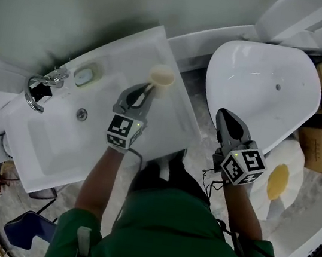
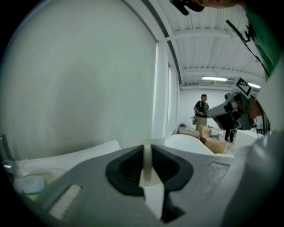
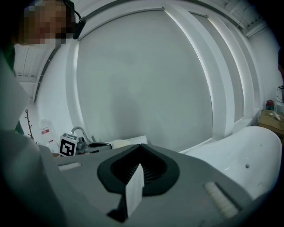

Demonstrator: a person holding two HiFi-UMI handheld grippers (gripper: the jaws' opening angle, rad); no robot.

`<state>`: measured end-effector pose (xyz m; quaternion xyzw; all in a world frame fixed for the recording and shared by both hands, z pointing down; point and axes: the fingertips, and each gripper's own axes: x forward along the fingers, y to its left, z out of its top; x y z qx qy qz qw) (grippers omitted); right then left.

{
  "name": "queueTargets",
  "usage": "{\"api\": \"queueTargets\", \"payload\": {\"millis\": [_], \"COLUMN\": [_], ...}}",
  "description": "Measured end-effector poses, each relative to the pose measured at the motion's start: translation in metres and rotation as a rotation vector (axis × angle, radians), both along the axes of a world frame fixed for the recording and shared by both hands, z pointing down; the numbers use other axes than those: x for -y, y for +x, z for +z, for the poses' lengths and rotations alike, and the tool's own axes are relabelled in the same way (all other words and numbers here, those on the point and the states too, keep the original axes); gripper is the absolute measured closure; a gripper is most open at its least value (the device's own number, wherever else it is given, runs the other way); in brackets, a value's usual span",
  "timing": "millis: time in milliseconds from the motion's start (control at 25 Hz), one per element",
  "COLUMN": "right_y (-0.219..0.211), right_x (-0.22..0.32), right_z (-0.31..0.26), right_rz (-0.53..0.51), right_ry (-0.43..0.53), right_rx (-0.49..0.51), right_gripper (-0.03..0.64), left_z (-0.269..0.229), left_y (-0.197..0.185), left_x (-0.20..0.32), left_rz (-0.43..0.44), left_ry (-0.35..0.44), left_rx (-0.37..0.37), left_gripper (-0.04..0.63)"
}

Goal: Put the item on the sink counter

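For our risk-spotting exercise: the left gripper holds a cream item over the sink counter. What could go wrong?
1. The left gripper clamps only the thin handle of the cream item, so its round head might swivel or slip.
2. The head is near the sink counter edge beside the bathtub; released there, it could roll off.

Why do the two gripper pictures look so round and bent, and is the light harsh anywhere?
Left gripper view and right gripper view: wide-angle lenses curve straight edges and blacken the corners; the near grey fingers look soft. Left gripper view: the bright ceiling strip lamp glares. Head view: soft, even light, only small glints on the glossy white bathtub.
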<state>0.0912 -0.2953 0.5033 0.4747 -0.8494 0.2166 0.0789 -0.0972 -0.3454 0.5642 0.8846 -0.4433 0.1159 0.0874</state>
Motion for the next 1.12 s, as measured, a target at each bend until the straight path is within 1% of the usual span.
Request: {"api": "queueTargets", "payload": {"millis": [200, 400, 480, 600, 720, 1120], "right_y": [0.005, 0.009, 0.007, 0.001, -0.004, -0.018], "right_x": [0.011, 0.018, 0.018, 0.016, 0.015, 0.012], "right_z": [0.014, 0.026, 0.031, 0.035, 0.037, 0.026], "right_rz": [0.001, 0.000, -0.004, -0.015, -0.024, -0.038], "right_ry": [-0.028, -0.054, -0.062, -0.073, -0.082, -0.063], "right_rx": [-0.006, -0.006, -0.004, -0.002, 0.004, 0.013], "right_gripper": [0.620, 0.620, 0.620, 0.620, 0.620, 0.620], "left_z": [0.030, 0.049, 0.058, 0.063, 0.064, 0.085], "left_y": [0.012, 0.019, 0.020, 0.017, 0.013, -0.009], "left_x": [0.010, 0.017, 0.018, 0.018, 0.017, 0.003], "left_rz": [0.029, 0.034, 0.032, 0.024, 0.028, 0.003], "left_ry": [-0.028, -0.021, -0.015, -0.002, 0.006, -0.081], "left_rx": [0.018, 0.016, 0.026, 0.021, 0.057, 0.139], "left_gripper": [0.552, 0.551, 0.551, 0.551, 0.549, 0.543]}}
